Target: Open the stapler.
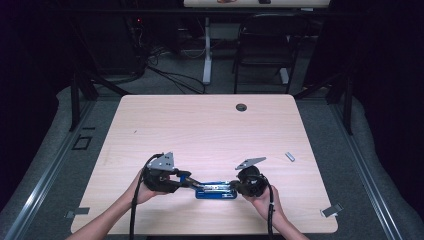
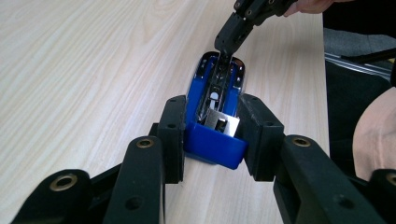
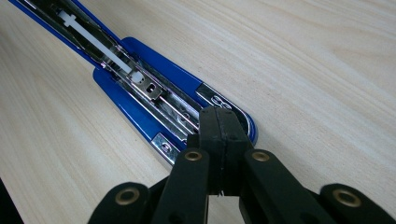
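A blue stapler (image 1: 215, 190) lies opened flat near the front edge of the table, its chrome magazine (image 3: 140, 88) facing up. My left gripper (image 1: 192, 183) comes in from the left and is shut on the stapler's blue rear end (image 2: 215, 144), with one pad on each side. My right gripper (image 1: 232, 186) comes in from the right with its jaws closed together. In the right gripper view its tips (image 3: 218, 116) rest on the chrome front end of the stapler, with nothing between them. The left gripper view shows the right gripper (image 2: 224, 49) touching the far tip of the stapler.
A light wooden table (image 1: 210, 130) has a round cable hole (image 1: 241, 107) near its far edge. A small metal strip (image 1: 289, 156) lies at the right. Tape pieces (image 1: 331, 210) mark the front corners. A chair (image 1: 265, 45) and a desk leg stand beyond the table.
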A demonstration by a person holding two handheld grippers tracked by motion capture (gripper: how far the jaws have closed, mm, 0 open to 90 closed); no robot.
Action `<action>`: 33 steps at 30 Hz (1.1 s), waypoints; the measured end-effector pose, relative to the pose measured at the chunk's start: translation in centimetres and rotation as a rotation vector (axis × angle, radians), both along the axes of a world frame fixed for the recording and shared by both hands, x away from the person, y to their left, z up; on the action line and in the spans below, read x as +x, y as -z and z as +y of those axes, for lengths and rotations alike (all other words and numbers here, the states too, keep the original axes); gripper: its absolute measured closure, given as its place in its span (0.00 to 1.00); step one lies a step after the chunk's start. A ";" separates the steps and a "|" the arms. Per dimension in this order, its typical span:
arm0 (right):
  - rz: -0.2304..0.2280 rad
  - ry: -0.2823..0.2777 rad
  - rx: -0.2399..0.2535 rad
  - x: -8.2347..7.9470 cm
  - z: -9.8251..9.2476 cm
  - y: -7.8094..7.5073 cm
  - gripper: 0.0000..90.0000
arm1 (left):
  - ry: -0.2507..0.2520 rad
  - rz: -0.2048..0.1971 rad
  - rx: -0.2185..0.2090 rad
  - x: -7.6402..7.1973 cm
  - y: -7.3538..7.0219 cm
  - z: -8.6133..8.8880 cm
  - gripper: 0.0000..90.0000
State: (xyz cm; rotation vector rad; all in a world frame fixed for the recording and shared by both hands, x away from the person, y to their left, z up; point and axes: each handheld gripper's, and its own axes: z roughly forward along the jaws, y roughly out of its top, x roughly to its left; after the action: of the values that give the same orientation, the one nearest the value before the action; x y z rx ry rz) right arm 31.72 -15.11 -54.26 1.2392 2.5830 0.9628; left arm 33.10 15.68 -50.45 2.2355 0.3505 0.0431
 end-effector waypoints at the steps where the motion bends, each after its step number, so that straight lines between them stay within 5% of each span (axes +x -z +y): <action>1: 0.004 0.002 0.003 0.0 0.0 0.0 1.00 | 0.001 0.002 -0.005 0.0 0.1 0.1 0.72; 14: 0.007 -0.050 -0.046 0.3 1.4 -0.3 1.00 | -0.006 0.046 -0.022 0.4 0.9 1.1 0.72; 20: 0.038 -0.038 -0.017 0.5 1.0 -0.2 1.00 | -0.003 0.049 -0.014 0.4 1.0 1.2 0.72; 24: 0.046 -0.030 0.006 0.4 0.9 0.2 1.00 | 0.010 0.046 0.044 0.3 1.5 1.5 0.75; 29: 0.046 -0.030 0.008 0.6 0.8 0.1 1.00 | 0.022 0.014 0.055 0.1 1.8 1.7 0.77; 30: 0.047 -0.028 0.009 0.6 0.8 0.2 1.00 | 0.029 -0.007 0.094 0.1 2.0 1.7 0.77; 32: 0.045 -0.020 0.008 0.6 0.8 0.2 1.00 | 0.056 -0.087 0.238 -0.3 3.0 1.2 0.80; 33: 0.056 -0.005 0.017 0.7 0.6 0.3 1.00 | 0.045 -0.079 0.208 -0.3 3.5 1.6 0.86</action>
State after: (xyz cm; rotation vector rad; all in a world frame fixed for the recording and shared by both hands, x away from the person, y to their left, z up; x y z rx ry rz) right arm 32.47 -14.47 -54.61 1.2829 2.6262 0.9672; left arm 32.78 17.28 -53.95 2.4384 0.2620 0.1499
